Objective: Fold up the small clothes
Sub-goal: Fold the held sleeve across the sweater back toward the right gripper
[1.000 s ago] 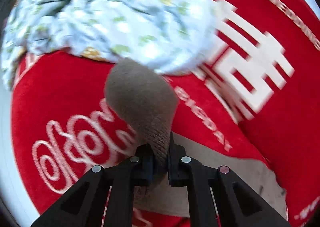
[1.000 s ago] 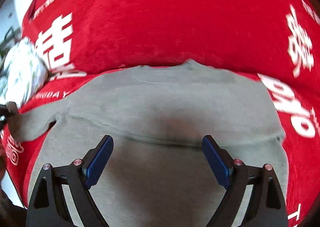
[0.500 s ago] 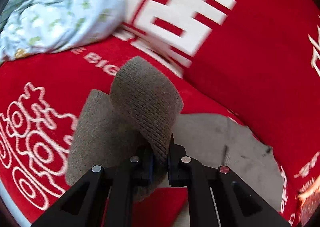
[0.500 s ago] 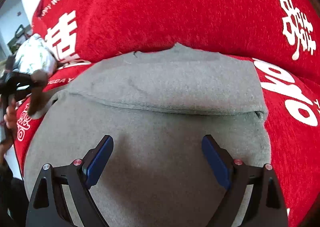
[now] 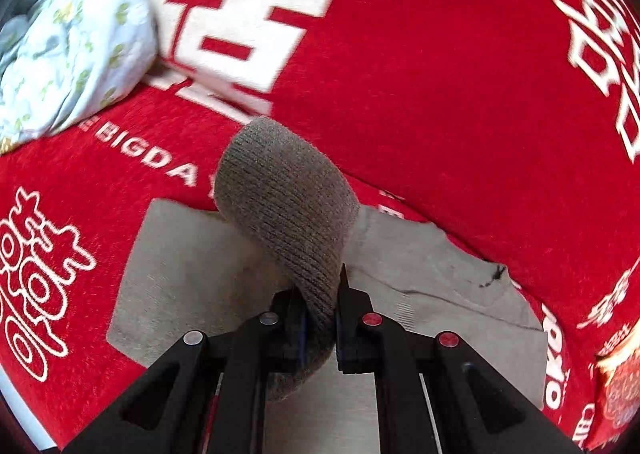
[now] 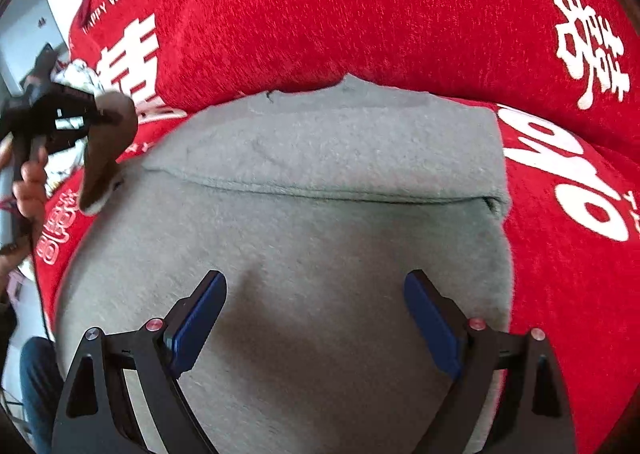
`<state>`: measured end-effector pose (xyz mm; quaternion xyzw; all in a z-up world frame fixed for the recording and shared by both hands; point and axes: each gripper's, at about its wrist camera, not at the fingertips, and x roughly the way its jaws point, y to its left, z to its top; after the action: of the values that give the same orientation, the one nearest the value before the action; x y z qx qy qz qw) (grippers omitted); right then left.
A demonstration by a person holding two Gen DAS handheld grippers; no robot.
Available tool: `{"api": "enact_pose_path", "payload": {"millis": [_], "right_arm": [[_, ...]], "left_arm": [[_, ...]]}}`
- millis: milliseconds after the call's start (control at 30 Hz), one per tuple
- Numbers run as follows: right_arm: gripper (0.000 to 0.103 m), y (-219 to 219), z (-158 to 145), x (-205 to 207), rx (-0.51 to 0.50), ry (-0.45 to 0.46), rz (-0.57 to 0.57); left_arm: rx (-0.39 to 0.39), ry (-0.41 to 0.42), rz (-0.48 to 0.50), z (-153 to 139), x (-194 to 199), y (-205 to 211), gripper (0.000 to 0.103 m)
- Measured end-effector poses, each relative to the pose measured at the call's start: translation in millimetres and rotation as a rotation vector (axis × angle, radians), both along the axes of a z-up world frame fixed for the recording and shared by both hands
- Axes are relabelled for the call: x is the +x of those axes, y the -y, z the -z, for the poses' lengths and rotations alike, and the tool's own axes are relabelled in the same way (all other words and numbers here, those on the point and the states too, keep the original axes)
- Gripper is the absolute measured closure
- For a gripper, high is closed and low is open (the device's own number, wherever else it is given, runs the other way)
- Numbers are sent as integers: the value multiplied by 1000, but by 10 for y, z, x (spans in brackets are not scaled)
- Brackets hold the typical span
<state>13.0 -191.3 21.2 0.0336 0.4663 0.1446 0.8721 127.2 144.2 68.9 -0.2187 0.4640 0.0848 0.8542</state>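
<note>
We see bright, even daylight on the red blanket [image 6: 400, 14], with a soft shadow on the grey garment [image 6: 320, 254]. Fisheye bending darkens the corners, and motion blur smears the white lettering [image 5: 240, 22] in the left view.

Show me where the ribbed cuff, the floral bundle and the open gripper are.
ribbed cuff [image 5: 286, 214], left wrist view, middle of the knit band.
floral bundle [image 5: 68, 50], left wrist view, centre of the crumpled cloth.
right gripper [image 6: 316, 314], right wrist view, midway between its blue fingertips.
</note>
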Motion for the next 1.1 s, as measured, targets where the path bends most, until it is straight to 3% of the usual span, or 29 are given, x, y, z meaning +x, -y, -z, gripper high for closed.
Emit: {"api": "enact_pose_path", "payload": {"millis": [333,733,1100], "right_arm": [[10,49,0,-54,-46,0,-16],[10,244,-29,-82,-7,-15,15],[10,327,-36,-103,4,-17,29]], "left_arm": [[60,-11,101,-18,116,746,92],[119,-27,245,83,139,1642,92],[142,-3,357,-16,92,2253,92]]}}
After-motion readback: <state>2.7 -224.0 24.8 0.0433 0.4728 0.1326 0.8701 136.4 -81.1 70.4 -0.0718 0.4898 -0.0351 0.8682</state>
